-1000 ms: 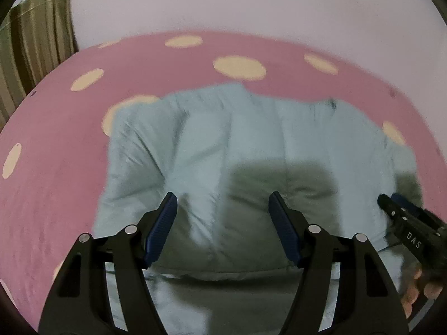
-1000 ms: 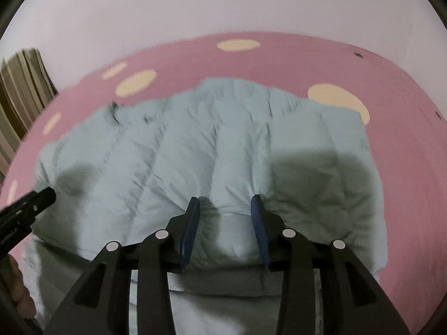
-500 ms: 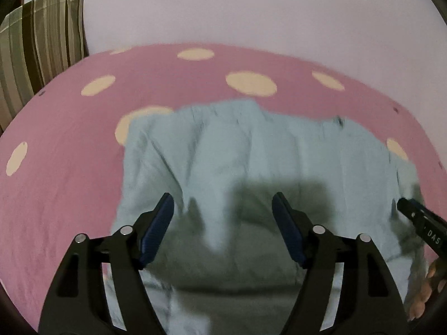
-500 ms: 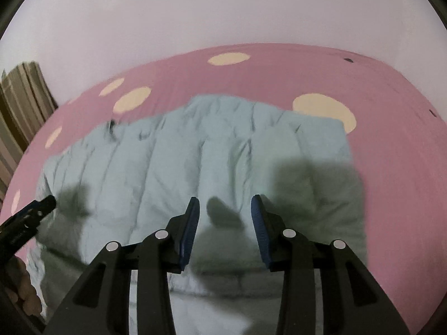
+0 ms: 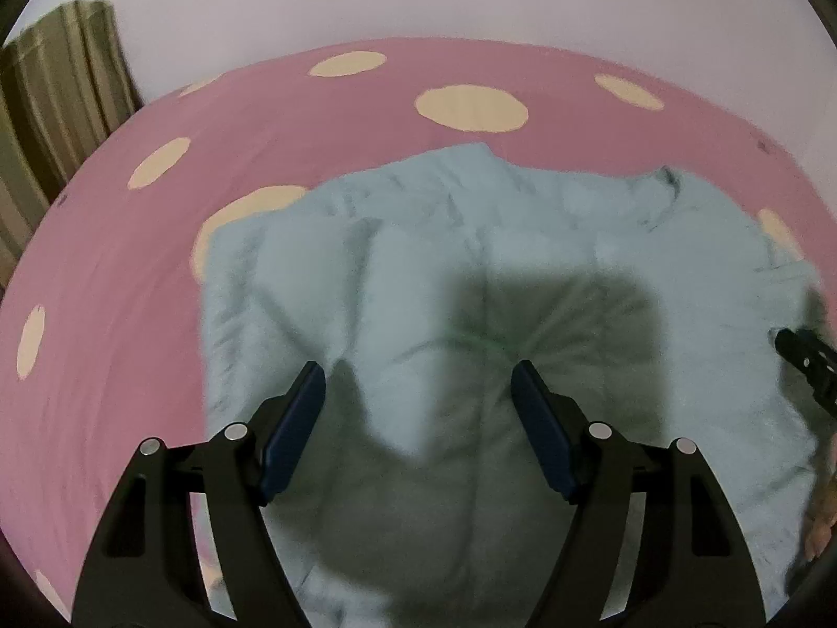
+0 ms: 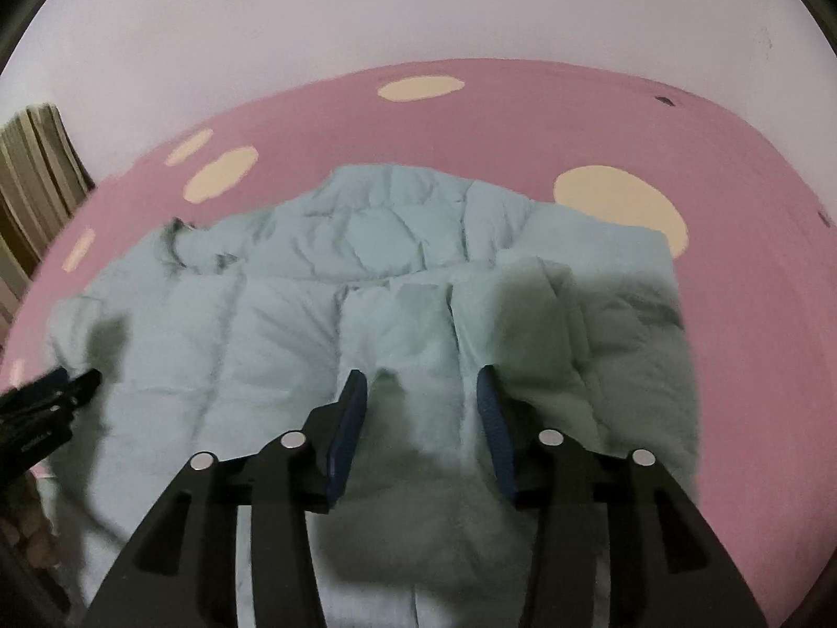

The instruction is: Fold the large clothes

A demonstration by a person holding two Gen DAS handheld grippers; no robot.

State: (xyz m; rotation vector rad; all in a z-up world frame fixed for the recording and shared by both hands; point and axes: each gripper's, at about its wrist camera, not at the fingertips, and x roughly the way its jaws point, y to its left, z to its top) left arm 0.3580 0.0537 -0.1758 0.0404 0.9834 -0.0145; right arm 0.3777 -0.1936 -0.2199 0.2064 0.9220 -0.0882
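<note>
Two grippers hang over one pale blue-green quilted jacket (image 5: 471, 282) that lies spread on the pink bed sheet with cream dots (image 5: 131, 272). In the left wrist view the left gripper (image 5: 418, 382) has its blue-padded jaws wide apart with nothing between them; only shadowed fabric lies below. In the right wrist view the right gripper (image 6: 421, 387) has its jaws at a narrower gap, also parted. Quilted cloth shows between the pads, but I cannot tell whether they touch it; no pinch is visible.

Change since one second ago: both views have pulled back and up from the jacket. The left jaws stayed wide throughout. The right gripper's gap looks slightly wider than half a second ago. The far flap of the garment now shows as a folded layer with a raised ridge (image 6: 528, 288) on the right side, lying on top of the body panel.

Judgement: one fold has been laid down and released, and both tools are now free. The jacket is not yet compact; its width remains large, with an edge near the striped curtain (image 5: 57, 104) side unfolded. The next step probably calls for a fresh grasp on an outer edge. Padded fabric may spring back open if not pressed flat.
</note>
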